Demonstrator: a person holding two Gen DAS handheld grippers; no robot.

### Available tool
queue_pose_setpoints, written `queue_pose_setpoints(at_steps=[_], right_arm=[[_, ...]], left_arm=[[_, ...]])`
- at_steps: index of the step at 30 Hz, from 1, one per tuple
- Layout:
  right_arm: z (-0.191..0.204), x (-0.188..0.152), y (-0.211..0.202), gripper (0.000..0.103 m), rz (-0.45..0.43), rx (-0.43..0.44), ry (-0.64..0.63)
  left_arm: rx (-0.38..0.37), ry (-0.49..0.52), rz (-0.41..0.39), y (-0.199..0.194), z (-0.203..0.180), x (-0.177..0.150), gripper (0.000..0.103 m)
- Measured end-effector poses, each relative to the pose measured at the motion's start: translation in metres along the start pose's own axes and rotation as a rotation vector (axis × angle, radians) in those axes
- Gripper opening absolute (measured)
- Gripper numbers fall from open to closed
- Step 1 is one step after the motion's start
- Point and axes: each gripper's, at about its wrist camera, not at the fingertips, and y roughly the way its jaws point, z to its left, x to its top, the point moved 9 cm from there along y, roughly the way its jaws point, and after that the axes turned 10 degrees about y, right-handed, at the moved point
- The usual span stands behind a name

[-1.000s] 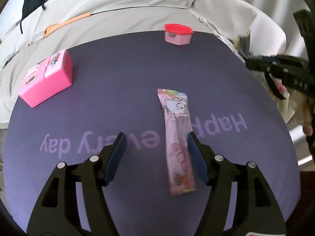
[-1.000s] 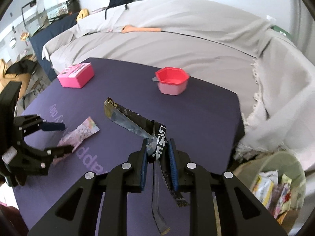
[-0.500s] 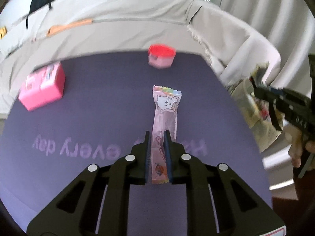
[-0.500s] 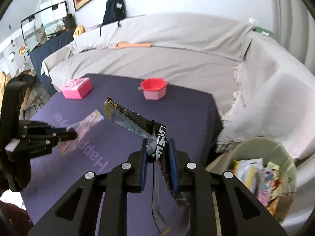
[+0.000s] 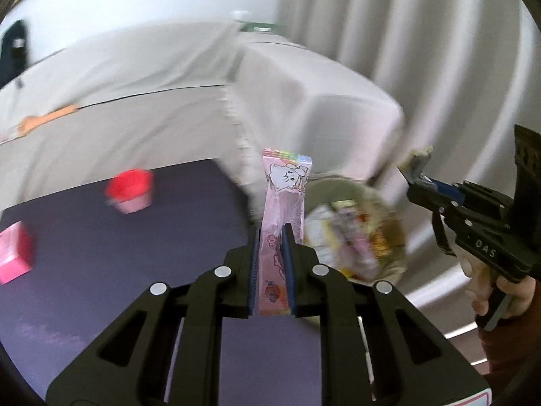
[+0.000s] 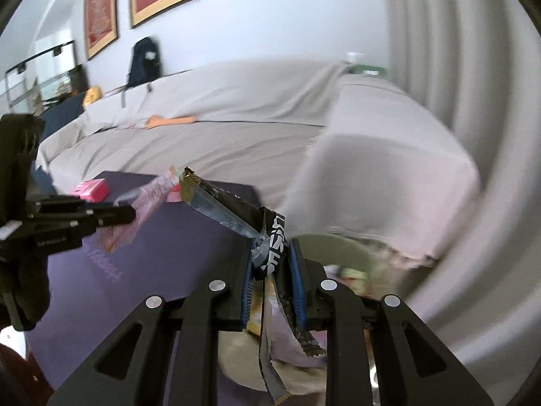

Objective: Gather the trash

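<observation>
My left gripper (image 5: 271, 237) is shut on a long pink snack wrapper (image 5: 285, 189) with a cartoon cat, held up off the purple table (image 5: 135, 253) and standing beyond the fingertips. Behind it, past the table's right edge, a pale green bin (image 5: 358, 233) holds several wrappers. My right gripper (image 6: 272, 253) is shut on a crumpled black and silver wrapper (image 6: 223, 203), above the same bin (image 6: 324, 247). The right gripper (image 5: 419, 182) also shows at the right of the left wrist view, and the left gripper (image 6: 128, 215) with the pink wrapper (image 6: 152, 193) at the left of the right wrist view.
A red and pink cup (image 5: 130, 189) and a pink box (image 5: 13, 257) stand on the table. A grey covered sofa (image 6: 236, 125) runs behind the table, with an orange object (image 6: 169, 121) on it. White curtains (image 5: 405, 50) hang at the right.
The left gripper closed on the pink wrapper and lifted it off the table toward the bin at the right. The right gripper carried the black wrapper rightward and up, over the bin.
</observation>
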Motion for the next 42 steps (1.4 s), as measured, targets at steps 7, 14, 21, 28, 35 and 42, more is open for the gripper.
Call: queue_pose_setpoints(at_steps=[7,14,21,28,35,42], right_arm=[[-0.068,0.001,-0.015,0.020,-0.015,-0.090,0.067],[-0.105,-0.010,-0.005,0.020,0.019,-0.131,0.124],[-0.105,-0.015,0.031,0.020,0.076,-0.096,0.130],[-0.076,-0.015,0.072,0.020,0.117,-0.024,0.118],[-0.058,-0.023,0.094,0.021,0.141,-0.034,0.084],[-0.055,-0.033,0.094,0.043,0.144,-0.045,0.088]], left_arm=[[-0.145,0.018,0.059,0.081,-0.064,0.011,0.014],[-0.224,0.045,0.110,0.151,-0.095,0.014,0.028],[-0.217,0.035,0.201,0.163,-0.088,-0.013,0.042],[-0.286,-0.006,0.194,0.139,-0.072,-0.021,0.051],[-0.153,-0.068,0.147,0.097,-0.034,-0.020,0.052],[-0.033,-0.157,0.076,0.046,-0.011,-0.031,0.053]])
